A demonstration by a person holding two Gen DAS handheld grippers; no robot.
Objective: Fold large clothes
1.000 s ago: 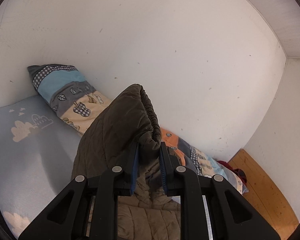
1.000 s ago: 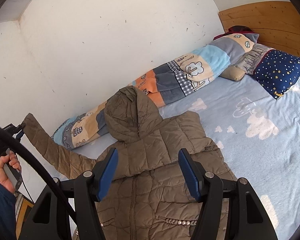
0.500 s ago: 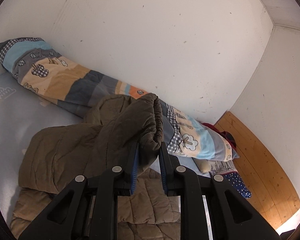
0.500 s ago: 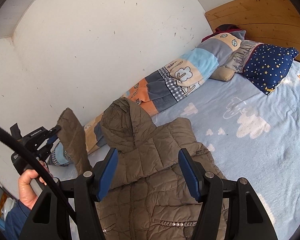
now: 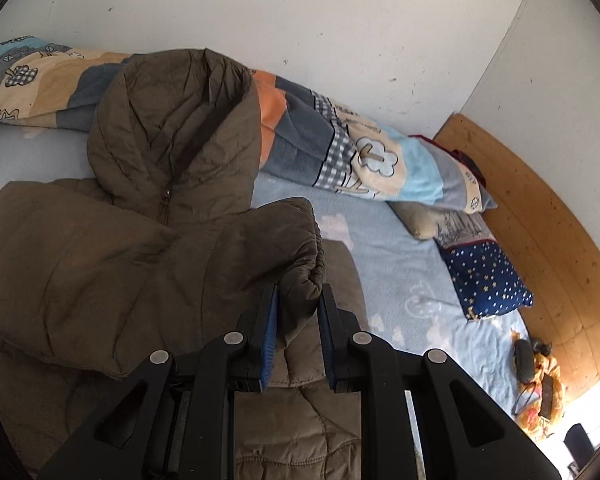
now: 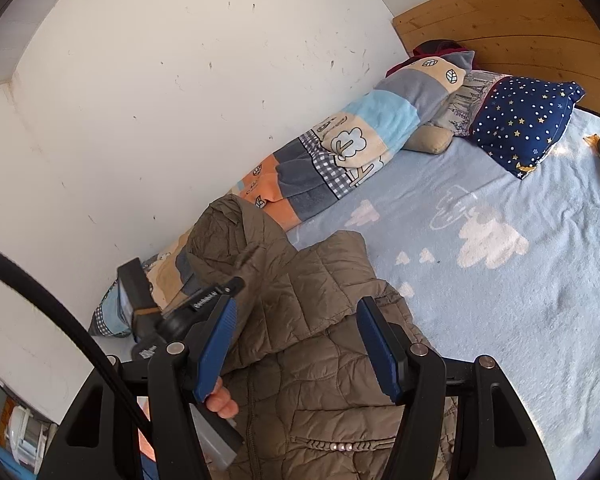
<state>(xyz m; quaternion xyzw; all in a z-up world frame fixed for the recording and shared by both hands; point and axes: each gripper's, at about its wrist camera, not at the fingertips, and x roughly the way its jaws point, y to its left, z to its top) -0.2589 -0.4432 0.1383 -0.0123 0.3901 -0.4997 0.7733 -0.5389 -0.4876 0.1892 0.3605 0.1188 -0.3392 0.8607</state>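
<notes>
Olive-brown quilted fabric fills the space ahead of both tools: a hooded puffer jacket (image 5: 148,240) lies spread on the bed (image 5: 404,264), zip side up, its hood (image 5: 172,120) lying against the patchwork blanket roll (image 5: 340,148) that runs along the wall. The left hand-held gripper (image 5: 297,320) is clamped narrowly on the elasticated cuff of one sleeve (image 5: 296,248), the gathered edge bunched between its blue pads and the rest of the sleeve folded across the jacket's chest, just beyond the fingers. The jacket's lower front lies directly beneath this tool.

The right hand-held gripper (image 6: 294,344) stands wide apart and holds nothing; the jacket (image 6: 308,304) lies between and below its two blue fingers (image 6: 216,348), with the row of small pearl-like studs (image 6: 340,446) on the front close under the tool. To its left, the left hand-held gripper (image 6: 180,312) shows as a black body over the jacket's sleeve side, and a bit of the person's hand (image 6: 220,400) appears behind the blue pad.

Farther ahead and to the right of the right tool, a navy star-print pillow (image 6: 528,120) rests near the wooden headboard (image 6: 512,12), touching a grey printed cushion (image 6: 468,100). The light blue bedcover carries white cloud shapes (image 6: 488,236).
</notes>
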